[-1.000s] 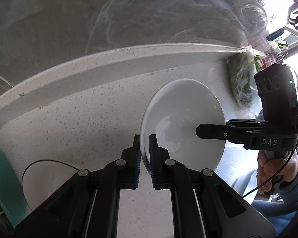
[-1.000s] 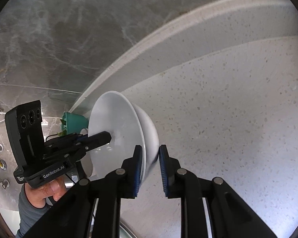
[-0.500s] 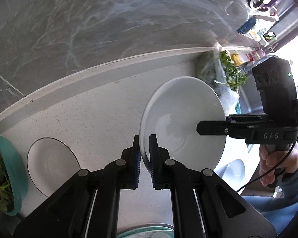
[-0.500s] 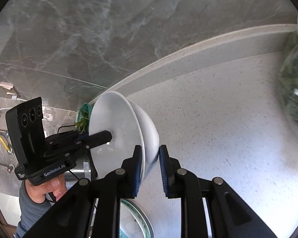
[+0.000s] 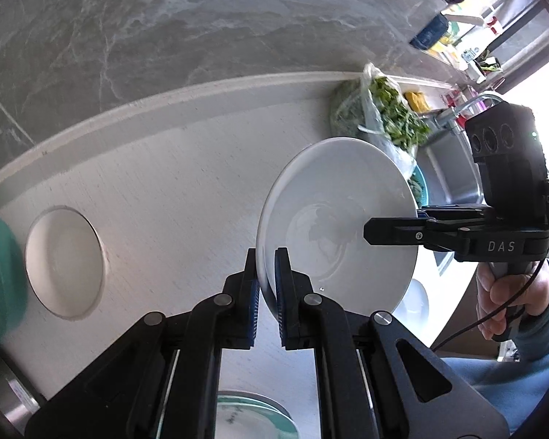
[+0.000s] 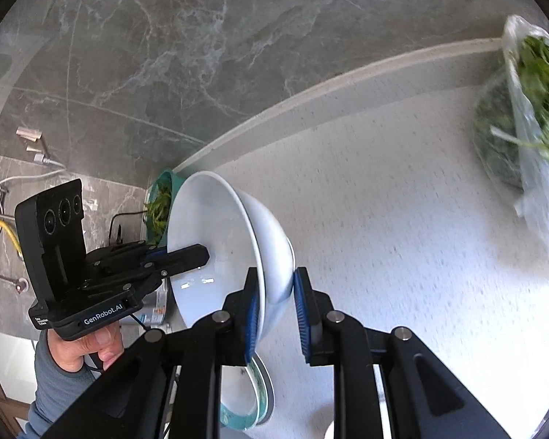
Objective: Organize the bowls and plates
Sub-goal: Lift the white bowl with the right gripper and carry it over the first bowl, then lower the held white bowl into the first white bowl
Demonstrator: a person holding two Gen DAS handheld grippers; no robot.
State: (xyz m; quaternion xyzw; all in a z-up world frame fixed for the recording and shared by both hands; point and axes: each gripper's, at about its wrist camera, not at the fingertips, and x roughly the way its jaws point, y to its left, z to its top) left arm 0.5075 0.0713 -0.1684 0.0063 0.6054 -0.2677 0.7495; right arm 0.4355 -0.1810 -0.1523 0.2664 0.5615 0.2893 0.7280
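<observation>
A white bowl (image 5: 333, 219) hangs in the air above the speckled countertop (image 5: 164, 183), tipped on its side so its hollow faces the left gripper's side, and it is held from two sides at once. The left gripper (image 5: 266, 285) pinches the near rim, its blue-padded fingers (image 5: 253, 300) shut tight on the thin edge, one pad inside the bowl and one outside. The right gripper (image 6: 274, 307) clamps the opposite rim in the same way, its jaws standing a little wider because the wall of the bowl curves between them. In the right wrist view the left gripper's finger reaches into the bowl from the left, with a hand (image 6: 88, 347) in a grey-blue sleeve wrapped round its handle. Below the bowl, close under both grippers, a plate with a teal rim (image 6: 252, 398) lies flat on the counter. To the left of the left gripper a shallow white dish (image 5: 64, 261) sits on the counter, and beyond it, at the frame's edge, a teal bowl of greens (image 5: 0, 274). Ahead and to the right of the held bowl, against the grey marble wall (image 5: 164, 36), a clear plastic bag of leafy greens (image 5: 384, 117) leans, with a steel sink (image 5: 454, 175) further right.
</observation>
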